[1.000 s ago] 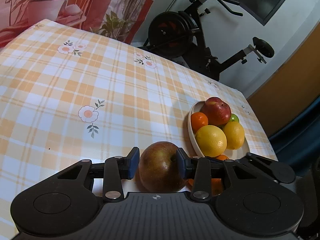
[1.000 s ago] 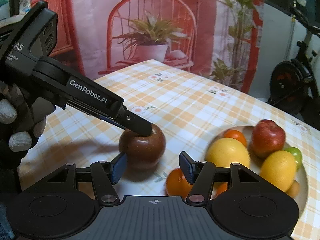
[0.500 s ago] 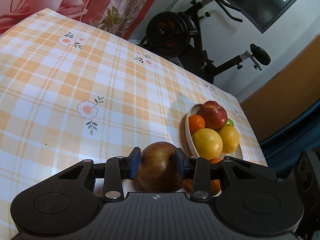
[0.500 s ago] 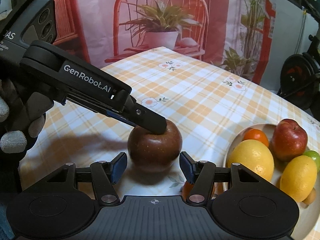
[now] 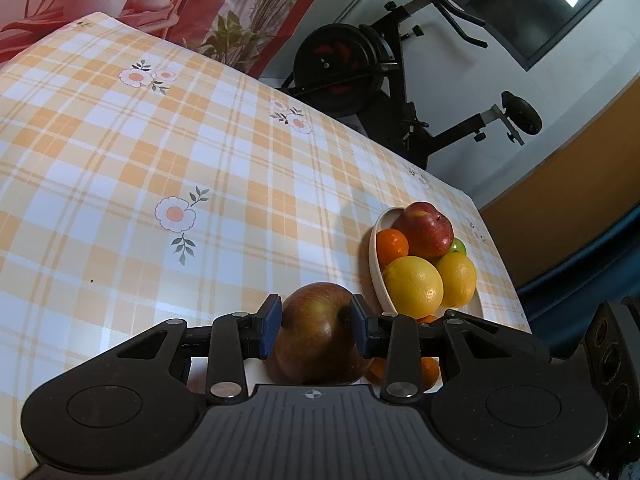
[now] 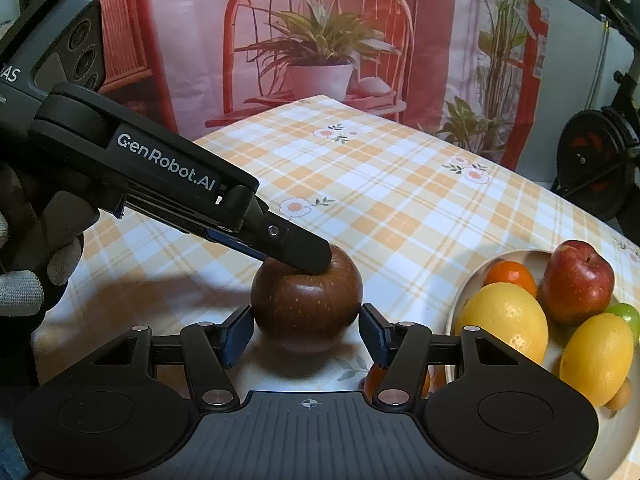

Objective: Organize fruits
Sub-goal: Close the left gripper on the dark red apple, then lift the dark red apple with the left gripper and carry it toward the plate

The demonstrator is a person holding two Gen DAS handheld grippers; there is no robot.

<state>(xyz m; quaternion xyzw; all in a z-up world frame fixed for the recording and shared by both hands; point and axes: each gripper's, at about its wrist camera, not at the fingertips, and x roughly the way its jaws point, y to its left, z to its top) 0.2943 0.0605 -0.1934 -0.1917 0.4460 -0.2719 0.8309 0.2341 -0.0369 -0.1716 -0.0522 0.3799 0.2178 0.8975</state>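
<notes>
Left wrist view: left gripper (image 5: 316, 322) clamps the brown apple (image 5: 320, 336) between both blue pads, on the checked tablecloth (image 5: 160, 160) just left of the white fruit bowl (image 5: 376, 264).

Right wrist view: right gripper (image 6: 306, 334) jaws parted, empty, flanking the brown apple (image 6: 306, 304) without touching; bowl (image 6: 466, 292) at right.

Home — exercise bike (image 5: 384, 76), tablecloth (image 5: 160, 152)

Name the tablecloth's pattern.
Orange-and-white plaid with small flowers on the tablecloth; clearest in the left wrist view.
</notes>
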